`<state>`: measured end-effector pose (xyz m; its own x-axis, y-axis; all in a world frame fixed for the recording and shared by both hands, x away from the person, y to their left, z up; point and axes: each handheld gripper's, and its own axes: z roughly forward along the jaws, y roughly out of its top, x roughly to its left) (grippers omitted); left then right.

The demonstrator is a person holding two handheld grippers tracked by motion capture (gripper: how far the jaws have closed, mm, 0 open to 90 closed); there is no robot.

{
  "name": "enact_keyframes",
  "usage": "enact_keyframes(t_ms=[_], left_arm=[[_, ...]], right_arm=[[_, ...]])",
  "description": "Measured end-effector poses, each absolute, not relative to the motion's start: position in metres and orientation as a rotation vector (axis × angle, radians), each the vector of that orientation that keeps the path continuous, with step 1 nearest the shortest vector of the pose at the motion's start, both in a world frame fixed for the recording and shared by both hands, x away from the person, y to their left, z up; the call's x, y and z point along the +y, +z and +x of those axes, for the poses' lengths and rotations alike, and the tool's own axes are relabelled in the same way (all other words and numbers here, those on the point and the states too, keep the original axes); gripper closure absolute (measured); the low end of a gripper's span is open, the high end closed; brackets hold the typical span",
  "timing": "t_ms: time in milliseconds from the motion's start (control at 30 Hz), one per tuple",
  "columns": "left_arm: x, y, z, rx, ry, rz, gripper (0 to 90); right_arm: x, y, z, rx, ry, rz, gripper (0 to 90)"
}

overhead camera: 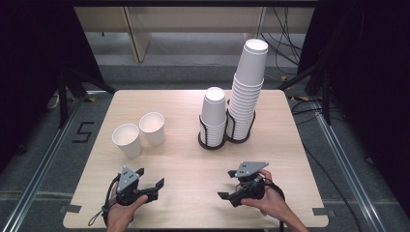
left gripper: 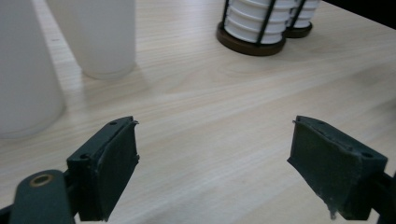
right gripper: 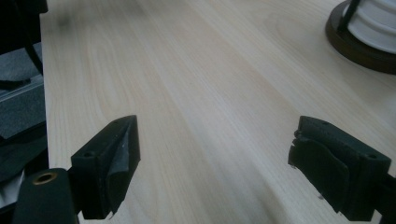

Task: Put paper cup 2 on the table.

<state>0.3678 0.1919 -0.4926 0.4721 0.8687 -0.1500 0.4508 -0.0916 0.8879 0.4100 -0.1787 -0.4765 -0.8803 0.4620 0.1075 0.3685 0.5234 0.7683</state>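
Grey flooring with metal rails is seen around a pale wooden table (overhead camera: 193,164), and dark curtains hang at both sides. At about one o'clock from the table's centre, two round dark wire holders stand touching: the nearer holder (overhead camera: 212,140) carries a short stack of white paper cups (overhead camera: 213,108), mouths down, and the farther holder (overhead camera: 240,136) carries a tall, slightly leaning stack of white paper cups (overhead camera: 247,87). At ten o'clock, two single white paper cups stand upright and empty, just beside each other: one nearer (overhead camera: 127,139), one farther (overhead camera: 152,128). At seven o'clock the left gripper (overhead camera: 151,178) is held by a hand, jaws spread wide with nothing between them. At five o'clock the right gripper (overhead camera: 227,184) is likewise held released and empty above bare wood.
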Motion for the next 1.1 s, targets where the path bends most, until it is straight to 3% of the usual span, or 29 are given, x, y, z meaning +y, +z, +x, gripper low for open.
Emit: enact_keyframes(t_ms=[533,1100], left_arm=[[0.155,-0.499,0.338,1.034,0.387,1.815,14.2],[0.136,-0.499,0.324,0.893,0.372,1.969,14.2]], right_arm=[[-0.191,-0.48,0.384,2.602,1.313,0.825,15.9],[-0.194,-0.49,0.366,2.637,1.257,0.903,15.9]])
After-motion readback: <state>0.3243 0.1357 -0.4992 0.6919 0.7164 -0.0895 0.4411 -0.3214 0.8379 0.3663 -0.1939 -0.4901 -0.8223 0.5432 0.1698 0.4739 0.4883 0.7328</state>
